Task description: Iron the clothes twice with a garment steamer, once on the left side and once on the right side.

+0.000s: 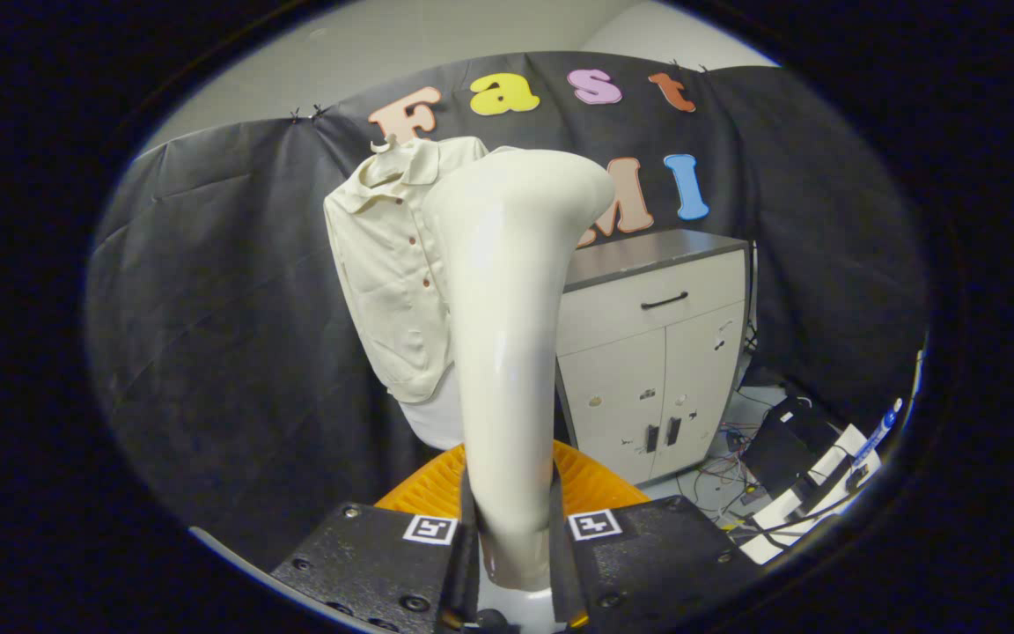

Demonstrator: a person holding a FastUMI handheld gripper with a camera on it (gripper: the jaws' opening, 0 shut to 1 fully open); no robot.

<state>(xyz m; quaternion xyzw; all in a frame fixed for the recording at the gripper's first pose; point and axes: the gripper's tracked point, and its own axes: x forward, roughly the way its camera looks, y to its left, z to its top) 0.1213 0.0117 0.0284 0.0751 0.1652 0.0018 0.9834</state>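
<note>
The tongs (511, 537) grip the steamer (507, 352) by its smooth, stiff handle, likely slippery and top-heavy, so a low firm hold suits, its head raised just before the soft, light shirt (388, 282) hanging on the wall beyond.

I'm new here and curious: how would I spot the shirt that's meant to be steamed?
Find the black cloth wall. Left of the grey-topped cabinet hangs a cream, short-sleeved collared shirt with small reddish buttons, beyond the glossy cream steamer gripped in the tongs. It's the only garment.
</note>
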